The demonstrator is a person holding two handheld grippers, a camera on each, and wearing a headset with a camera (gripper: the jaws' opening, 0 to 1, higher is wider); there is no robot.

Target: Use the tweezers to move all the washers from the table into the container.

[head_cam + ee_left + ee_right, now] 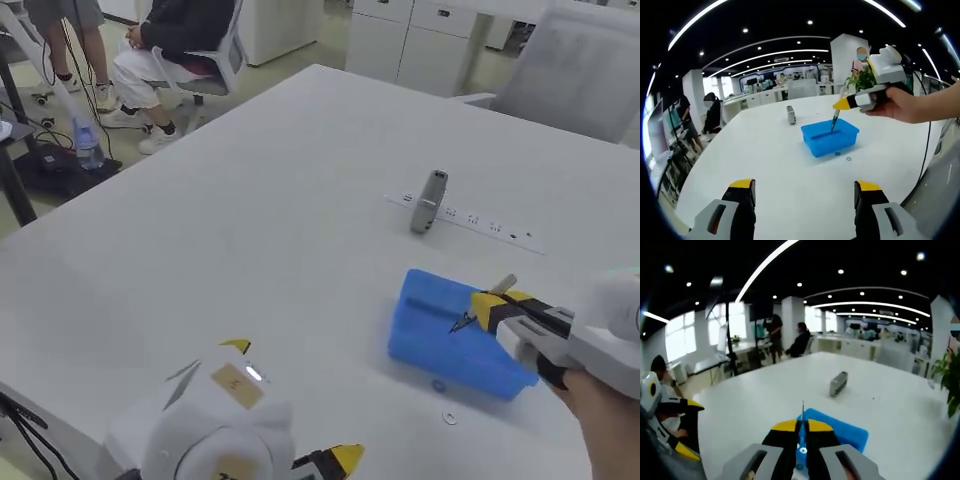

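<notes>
Blue container sits just under your right tool, which is clamped on the tweezers, tips pointing into it. Your left tool is spread wide and empty. A washer lies on the counter beside the container.

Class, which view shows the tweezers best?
The left gripper view: the tweezers hang side-on from the right gripper, tips pointing into the blue container. The head view shows their dark tips; the right gripper view, a thin end-on line.

Left gripper: jaws wide apart, held low.
Right gripper: jaws pressed together on tweezers, tipped slightly down.
Right hand: wrapped around its grip.
</notes>
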